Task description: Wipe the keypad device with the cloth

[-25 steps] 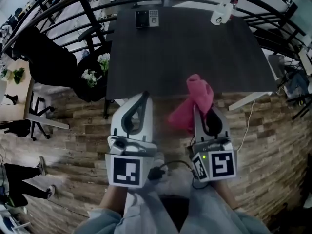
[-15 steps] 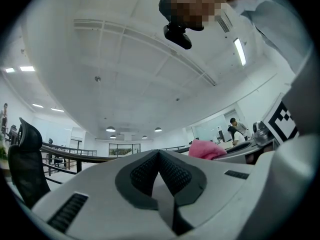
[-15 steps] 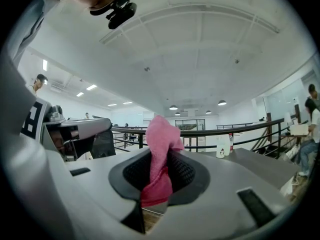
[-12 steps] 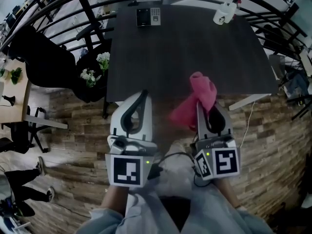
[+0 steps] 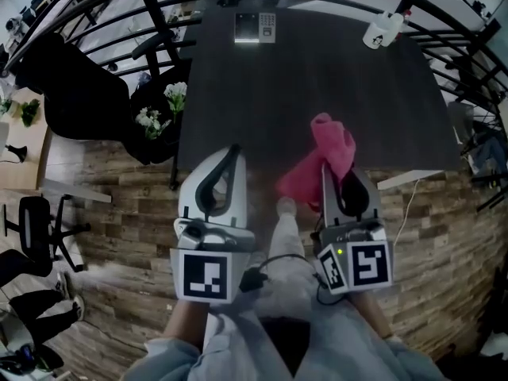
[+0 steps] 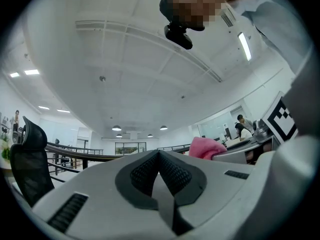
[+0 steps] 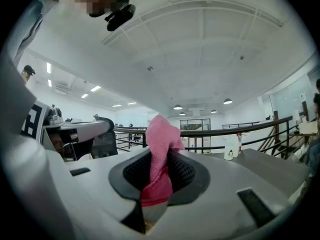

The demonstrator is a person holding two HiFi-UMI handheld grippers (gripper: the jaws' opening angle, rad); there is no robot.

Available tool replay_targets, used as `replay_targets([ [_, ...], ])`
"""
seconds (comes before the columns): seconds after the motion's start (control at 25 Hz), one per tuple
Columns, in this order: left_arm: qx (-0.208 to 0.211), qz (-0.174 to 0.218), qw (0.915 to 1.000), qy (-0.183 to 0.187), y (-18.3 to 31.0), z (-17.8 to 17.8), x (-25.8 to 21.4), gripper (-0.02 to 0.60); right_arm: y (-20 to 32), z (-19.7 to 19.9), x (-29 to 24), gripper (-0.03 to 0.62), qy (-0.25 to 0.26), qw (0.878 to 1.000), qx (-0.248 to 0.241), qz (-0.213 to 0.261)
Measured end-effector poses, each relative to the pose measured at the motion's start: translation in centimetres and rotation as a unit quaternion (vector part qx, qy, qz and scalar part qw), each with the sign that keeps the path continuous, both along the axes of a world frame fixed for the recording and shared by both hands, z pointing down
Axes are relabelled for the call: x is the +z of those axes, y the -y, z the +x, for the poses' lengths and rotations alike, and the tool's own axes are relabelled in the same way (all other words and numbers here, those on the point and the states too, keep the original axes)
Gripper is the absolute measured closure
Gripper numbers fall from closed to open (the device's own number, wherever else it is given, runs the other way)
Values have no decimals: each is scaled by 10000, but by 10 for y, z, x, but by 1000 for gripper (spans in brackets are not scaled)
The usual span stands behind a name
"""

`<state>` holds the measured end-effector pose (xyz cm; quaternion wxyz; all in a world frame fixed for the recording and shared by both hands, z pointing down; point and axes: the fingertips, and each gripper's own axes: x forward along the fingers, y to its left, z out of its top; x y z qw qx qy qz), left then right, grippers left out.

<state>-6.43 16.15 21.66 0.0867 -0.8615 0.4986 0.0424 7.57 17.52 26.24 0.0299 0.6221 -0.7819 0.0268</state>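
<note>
You are holding the white left gripper (image 5: 230, 155) short of the dark rectangular table (image 5: 317, 78), its jaws pressed together on nothing. The small black-and-silver keypad device (image 5: 255, 28) is sitting well ahead at the table's far edge, apparently not yet wiped. Your right gripper (image 5: 324, 173) is clamping the crumpled pink cloth (image 5: 327, 143), so the wiping itself is waiting. No lettering is showing clearly; the keys are too small.

White L gripper (image 5: 232, 150), R gripper (image 5: 324, 167) w/ b&w marker cubes (image 5: 208, 276); grey sleeves (image 5: 163, 361)
</note>
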Motion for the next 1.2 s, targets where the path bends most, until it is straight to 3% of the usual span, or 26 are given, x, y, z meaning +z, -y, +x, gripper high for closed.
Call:
replay_targets([
  [0.44,-299,15,9995,-47,68,20,-4,580,79,21,-7,516,-8,9994,-317,113],
  [0.96,-832,-213,9962,-166,174,50,-3,580,200,57,1,516,-40,9970,-772,-86],
  [1.2,-1055,-300,9940,41,216,68,7,580,249,75,11,516,-53,9948,-997,-175],
])
